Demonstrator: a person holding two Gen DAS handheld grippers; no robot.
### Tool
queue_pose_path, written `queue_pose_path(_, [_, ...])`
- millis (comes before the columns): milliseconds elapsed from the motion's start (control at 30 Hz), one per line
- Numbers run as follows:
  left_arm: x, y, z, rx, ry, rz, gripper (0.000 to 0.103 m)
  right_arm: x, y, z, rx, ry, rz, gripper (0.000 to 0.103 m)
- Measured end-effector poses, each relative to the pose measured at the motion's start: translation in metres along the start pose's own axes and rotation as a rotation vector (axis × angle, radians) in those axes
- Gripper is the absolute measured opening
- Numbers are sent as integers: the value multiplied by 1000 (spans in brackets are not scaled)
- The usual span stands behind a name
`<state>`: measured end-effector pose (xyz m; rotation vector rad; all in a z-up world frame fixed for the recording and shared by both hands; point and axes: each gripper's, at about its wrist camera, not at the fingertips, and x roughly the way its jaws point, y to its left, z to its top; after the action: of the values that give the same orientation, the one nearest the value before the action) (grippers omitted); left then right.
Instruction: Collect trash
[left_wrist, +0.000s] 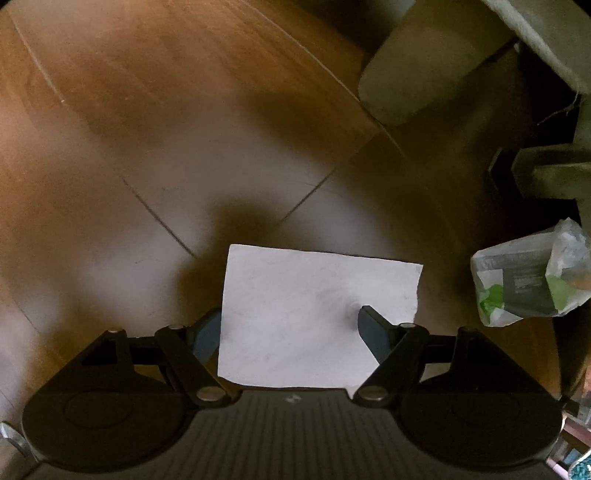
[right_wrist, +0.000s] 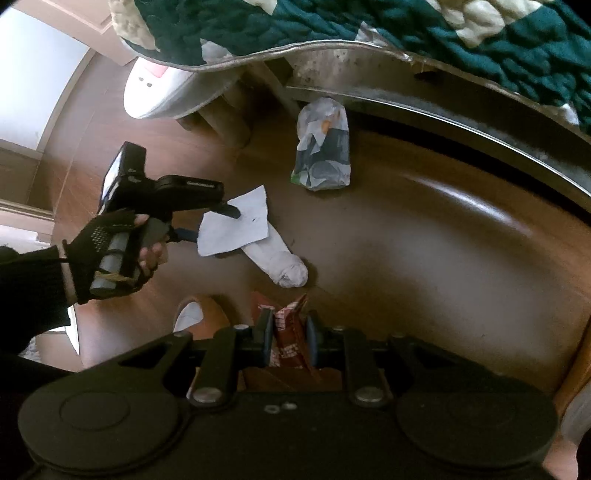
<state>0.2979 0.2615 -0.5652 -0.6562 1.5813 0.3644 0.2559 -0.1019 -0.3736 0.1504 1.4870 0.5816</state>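
One paper sheet (left_wrist: 317, 317), two wrappers (right_wrist: 323, 147)

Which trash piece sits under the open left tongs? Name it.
The flat white paper sheet on the floor; the plastic bag lies off to its side, and the red wrapper is gripped in the right tongs.

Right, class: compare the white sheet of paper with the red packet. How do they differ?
The white paper lies flat on the floor; the red packet is crumpled. The left gripper stands open around the paper; the right gripper is shut on the packet. Both look like trash.
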Motion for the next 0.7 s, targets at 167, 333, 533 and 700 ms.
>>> queue_pose_path(167, [2,-21,-2,63,-19,88,65,1,-1,0,8,-2,-2,19])
queue_pose_path(333, [-2,-28,-5,91,-43,124,29,3,0,1,4,0,-7,19])
queue_pose_path(533, [-6,-19,-7,73,-49,76,10,4,1,1,-4,-3,-22,19])
queue_pose_path(700, [-23,-4,-10,51,-74,16,9,5,0,1,-5,-8,-28,19])
